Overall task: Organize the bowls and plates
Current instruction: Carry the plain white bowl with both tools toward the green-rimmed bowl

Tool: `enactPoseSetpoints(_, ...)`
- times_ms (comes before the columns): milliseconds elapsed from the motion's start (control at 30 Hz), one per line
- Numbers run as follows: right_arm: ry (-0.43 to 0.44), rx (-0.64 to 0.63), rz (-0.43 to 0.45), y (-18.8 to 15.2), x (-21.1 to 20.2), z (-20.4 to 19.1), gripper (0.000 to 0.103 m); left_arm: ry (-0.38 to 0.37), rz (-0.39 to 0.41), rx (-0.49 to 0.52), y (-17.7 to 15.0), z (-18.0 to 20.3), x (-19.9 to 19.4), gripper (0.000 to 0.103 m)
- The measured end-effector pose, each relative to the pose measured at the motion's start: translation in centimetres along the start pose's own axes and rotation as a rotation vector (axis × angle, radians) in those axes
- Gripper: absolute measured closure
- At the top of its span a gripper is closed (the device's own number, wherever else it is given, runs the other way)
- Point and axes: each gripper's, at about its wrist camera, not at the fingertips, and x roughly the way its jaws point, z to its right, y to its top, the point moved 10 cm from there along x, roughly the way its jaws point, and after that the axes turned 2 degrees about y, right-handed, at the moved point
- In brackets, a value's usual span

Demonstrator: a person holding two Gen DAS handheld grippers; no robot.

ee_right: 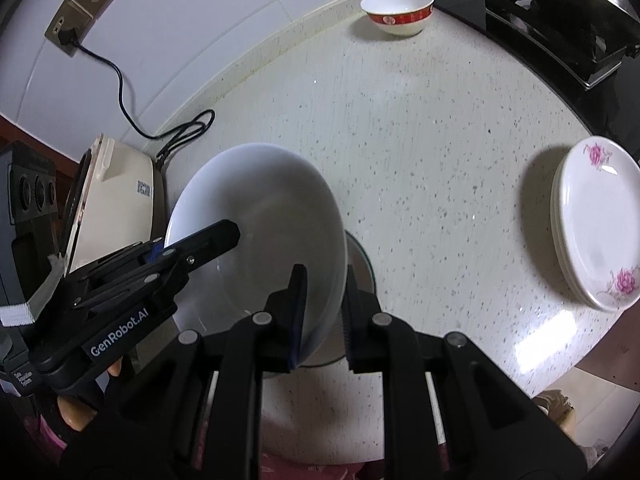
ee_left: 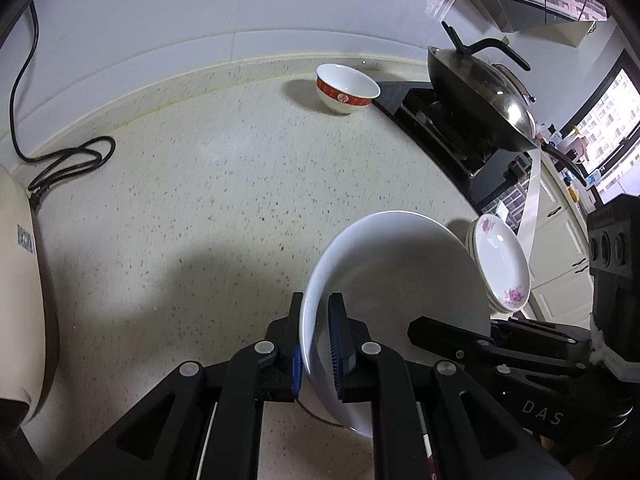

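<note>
A large white bowl (ee_left: 400,280) (ee_right: 260,208) hangs tilted just above the speckled counter, held by both grippers. My left gripper (ee_left: 318,332) is shut on its left rim, one pad inside and one outside. My right gripper (ee_right: 324,312) is shut on the opposite rim; its fingers (ee_left: 428,330) show past the bowl in the left wrist view. The left gripper's fingers (ee_right: 212,240) reach in from the left in the right wrist view. A stack of floral plates (ee_left: 500,264) (ee_right: 596,220) sits to the right. A red-banded bowl (ee_left: 347,88) (ee_right: 398,10) stands by the back wall.
A cream appliance (ee_left: 20,280) (ee_right: 120,192) stands at the left, its black cord (ee_left: 72,164) (ee_right: 180,128) running to a wall socket (ee_right: 66,36). A black stove (ee_left: 440,132) with a lidded wok (ee_left: 480,92) is at the right. The counter's front edge (ee_right: 560,372) is near.
</note>
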Motion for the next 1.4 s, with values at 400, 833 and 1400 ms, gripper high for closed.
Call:
enactPoseSetpoints(400,-0.032,-0.013,-0.057,-2.3,1.5,0.1,0.084,0.01,-0.046,-0.015,-2.7,-0.7,1.4,0.092)
enactPoseSetpoints(833,-0.059,-0.028,-0.089,-2.6,2.9,-0.1,0.084,0.032,-0.062,-0.006,-3.0,-1.0,2.0,0.092)
enactPoseSetpoints(1400,-0.056,-0.006,-0.109,-2.7,3.7,0.1,0.084,0.137,-0.05,0.087,-3.8,-1.1,2.3,0.091)
